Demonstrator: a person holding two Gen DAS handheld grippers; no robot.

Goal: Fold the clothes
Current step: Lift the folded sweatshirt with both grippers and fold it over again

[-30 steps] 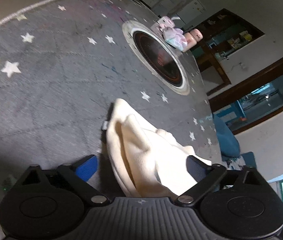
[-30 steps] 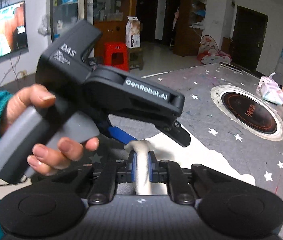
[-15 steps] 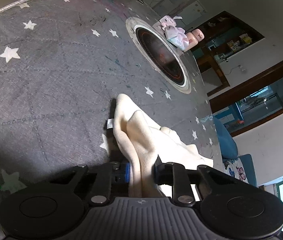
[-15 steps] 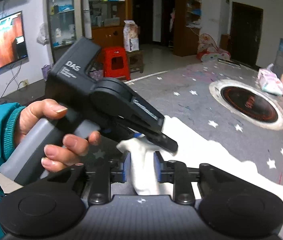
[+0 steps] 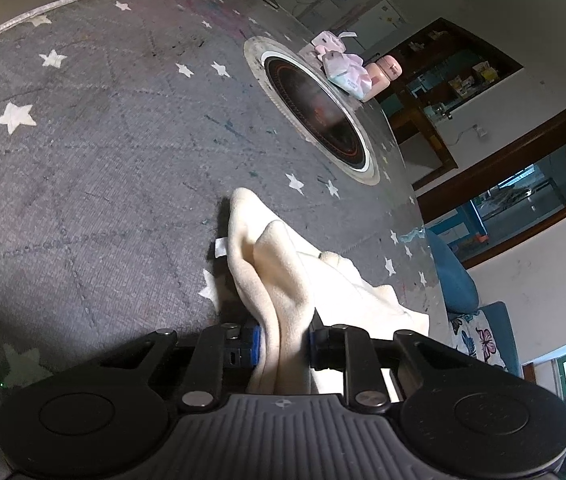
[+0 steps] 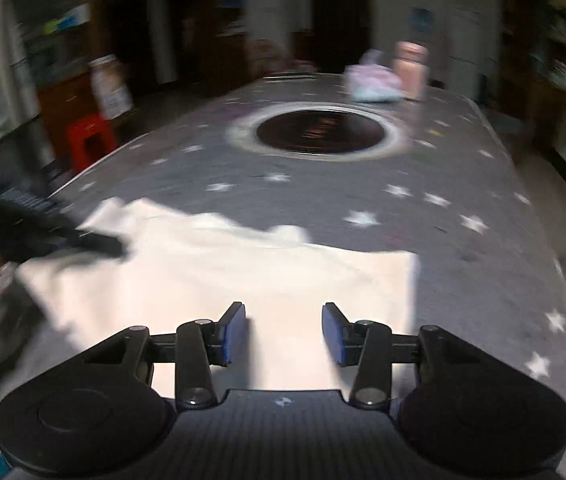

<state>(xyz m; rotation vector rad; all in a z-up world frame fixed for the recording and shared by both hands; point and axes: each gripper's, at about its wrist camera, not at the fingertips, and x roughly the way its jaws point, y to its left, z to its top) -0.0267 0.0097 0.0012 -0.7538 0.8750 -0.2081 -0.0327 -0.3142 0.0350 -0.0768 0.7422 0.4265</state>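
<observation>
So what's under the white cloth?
The cream cloth lies on the grey star-patterned table cover, which shows all around it. Whatever sits beneath its middle is covered. The left tongs pinch one bunched-up edge; the right tongs hang open above it.

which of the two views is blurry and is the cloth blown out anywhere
Right wrist view: motion-smeared throughout, and the cream garment is overexposed to flat white below the open right hand-held gripper. Left wrist view: sharp, with fisheye bending of the star-print table cover; the fabric folds clamped in the left hand-held gripper keep their shading, with a dark shadow bottom left.
</observation>
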